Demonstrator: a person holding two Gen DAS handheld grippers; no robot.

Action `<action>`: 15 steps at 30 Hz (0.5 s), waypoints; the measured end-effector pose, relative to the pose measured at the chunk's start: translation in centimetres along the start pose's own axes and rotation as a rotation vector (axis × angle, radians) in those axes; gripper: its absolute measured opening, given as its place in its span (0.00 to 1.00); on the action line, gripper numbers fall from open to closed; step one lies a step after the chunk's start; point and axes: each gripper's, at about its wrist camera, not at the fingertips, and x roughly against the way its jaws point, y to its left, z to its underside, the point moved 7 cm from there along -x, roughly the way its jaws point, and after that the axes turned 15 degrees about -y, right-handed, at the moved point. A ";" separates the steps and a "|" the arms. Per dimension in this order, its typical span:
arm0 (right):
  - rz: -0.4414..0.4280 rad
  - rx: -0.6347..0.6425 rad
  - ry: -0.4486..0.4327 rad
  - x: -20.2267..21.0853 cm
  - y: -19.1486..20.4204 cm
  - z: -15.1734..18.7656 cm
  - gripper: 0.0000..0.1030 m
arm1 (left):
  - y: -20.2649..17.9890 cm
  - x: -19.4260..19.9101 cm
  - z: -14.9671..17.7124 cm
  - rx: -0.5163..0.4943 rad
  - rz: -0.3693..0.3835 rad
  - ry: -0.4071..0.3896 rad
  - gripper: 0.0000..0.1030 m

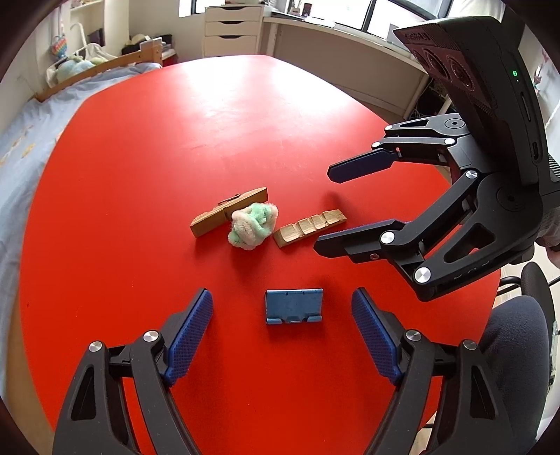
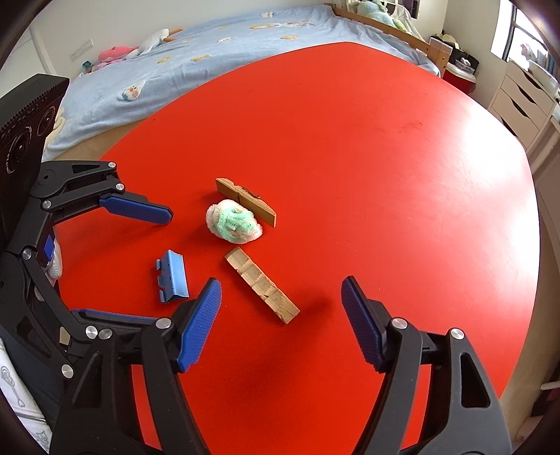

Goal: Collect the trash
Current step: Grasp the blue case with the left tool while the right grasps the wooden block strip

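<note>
The trash lies in the middle of the red table (image 1: pixel 140 157). The wood stick (image 2: pixel 261 285) points between my right fingers (image 2: pixel 281 323), which are apart. My left fingers (image 1: pixel 281 336) are apart around the blue clip (image 1: pixel 293 306).

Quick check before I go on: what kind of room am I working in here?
Most likely a bedroom: a bed with a light blue patterned cover and soft toys lies beyond the round red table, and a white drawer unit stands by the window.

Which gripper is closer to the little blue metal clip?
Left. The left gripper opens right around the small blue metal clip; the right gripper hovers farther off, by the pale wooden piece.
</note>
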 end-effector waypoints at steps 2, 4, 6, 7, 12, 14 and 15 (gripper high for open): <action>-0.012 0.009 0.000 -0.1 0.3 0.0 0.56 | 0.0 -0.1 -0.2 -0.002 -0.004 -0.006 0.68; -0.012 0.024 0.004 -0.3 0.5 0.1 0.49 | 0.1 -0.2 -0.3 -0.005 -0.006 -0.008 0.59; -0.013 0.025 0.001 -0.2 0.5 0.1 0.45 | 0.0 -0.2 -0.3 -0.011 -0.004 -0.006 0.51; -0.011 0.024 -0.001 -0.2 0.5 0.1 0.41 | -0.1 -0.1 -0.3 -0.013 -0.003 -0.004 0.47; -0.004 0.037 0.000 -0.1 0.9 0.2 0.28 | -0.3 0.1 -0.2 -0.017 -0.001 0.002 0.31; -0.008 0.043 0.002 0.0 1.1 0.2 0.19 | -0.3 0.2 -0.1 -0.017 0.000 0.005 0.31; -0.005 0.047 0.002 0.0 1.2 0.2 0.19 | -0.3 0.3 0.0 -0.016 0.001 0.005 0.31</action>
